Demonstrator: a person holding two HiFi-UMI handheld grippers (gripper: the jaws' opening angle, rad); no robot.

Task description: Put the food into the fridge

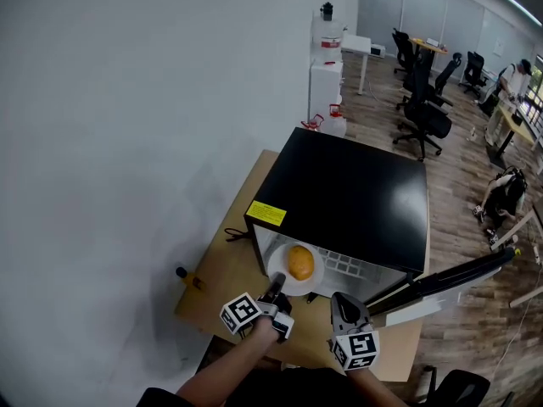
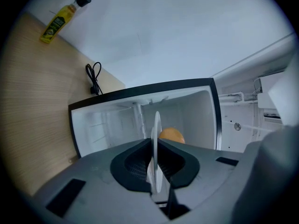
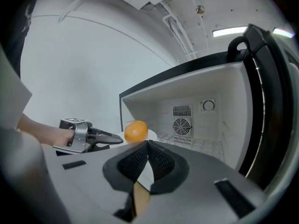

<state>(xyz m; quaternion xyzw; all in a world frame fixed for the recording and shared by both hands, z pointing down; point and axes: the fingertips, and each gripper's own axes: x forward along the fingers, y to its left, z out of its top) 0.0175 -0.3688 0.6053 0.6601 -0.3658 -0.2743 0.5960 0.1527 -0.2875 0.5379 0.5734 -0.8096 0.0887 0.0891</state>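
Jaws of the left gripper (image 1: 276, 287) are shown clamped on the near rim of a white plate (image 1: 316, 281), which is held at the open mouth of the black fridge (image 1: 356, 193); a round orange food item (image 1: 300, 262) is carried on the plate, at the left side of the opening. Jaws of the right gripper (image 1: 342, 302) are seen pressed together with nothing between them, just beside the left gripper; the fridge door (image 1: 450, 282) is swung open at the right, and the fridge is borne by a wooden table (image 1: 222, 270).

Head view overhead, gripper views share fridge (image 1: 356, 193)
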